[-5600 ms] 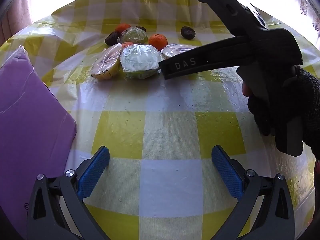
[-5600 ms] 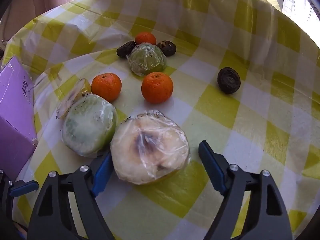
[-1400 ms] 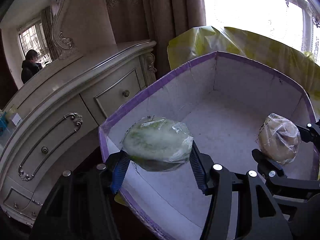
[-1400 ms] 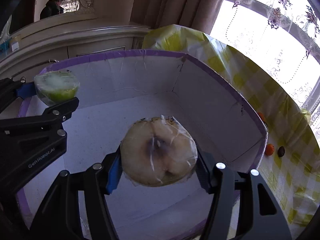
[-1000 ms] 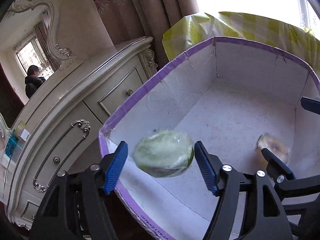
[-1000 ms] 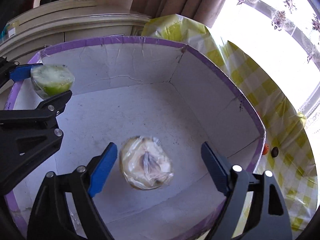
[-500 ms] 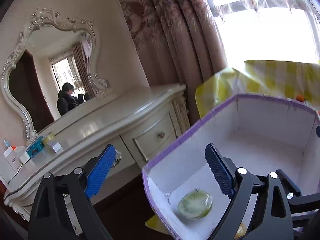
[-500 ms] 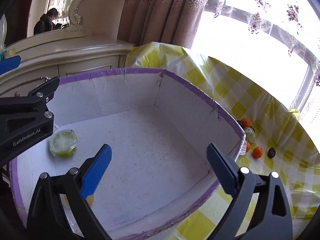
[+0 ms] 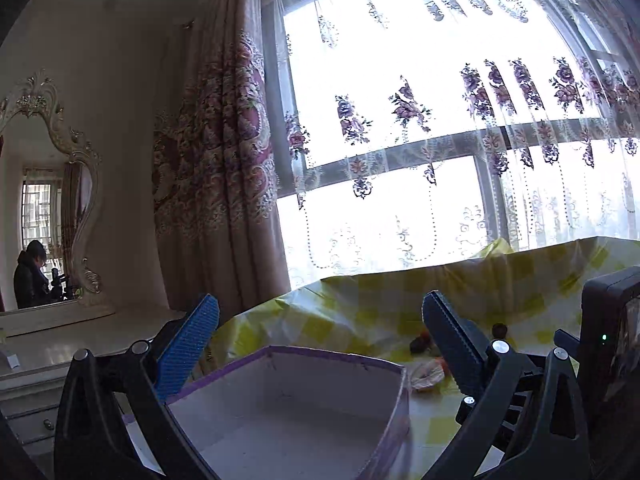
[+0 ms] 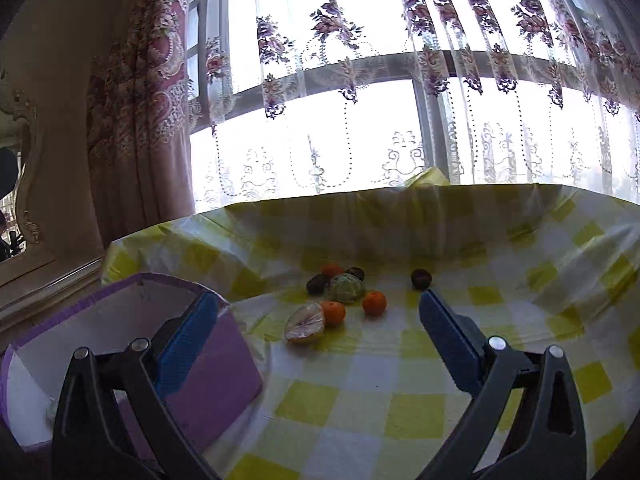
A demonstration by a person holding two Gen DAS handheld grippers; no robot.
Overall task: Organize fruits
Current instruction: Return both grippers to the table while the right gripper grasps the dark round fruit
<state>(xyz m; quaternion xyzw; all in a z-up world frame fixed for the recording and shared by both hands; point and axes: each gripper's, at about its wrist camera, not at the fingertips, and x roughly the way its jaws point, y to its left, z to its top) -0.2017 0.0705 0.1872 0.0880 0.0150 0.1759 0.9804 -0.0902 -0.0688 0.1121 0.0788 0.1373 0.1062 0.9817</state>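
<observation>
Biggest thing in sight is the table (image 10: pixel 400 400) with its yellow-and-white checked cloth, backed by a bright window with flowery lace curtains (image 10: pixel 400 80). On it, at about 8 o'clock in the right wrist view, sits the purple box (image 10: pixel 216 364), white inside; from these angles I can't see what's in it.

Both grippers are wide apart with nothing between the pads, and both have just been opening up. The left gripper (image 9: pixel 320 344) hangs over the box's near corner, the right gripper (image 10: pixel 318 338) over bare cloth.

The leftover fruit is bunched near the middle of the table, around 12 o'clock from the right gripper: a wrapped green half (image 10: pixel 346 288), a wrapped pale half (image 10: pixel 305 323) just beside one orange (image 10: pixel 334 313), another orange (image 10: pixel 374 303) near it, a third (image 10: pixel 332 269) behind, and dark fruits, one (image 10: pixel 421 278) off at 1 o'clock.
</observation>
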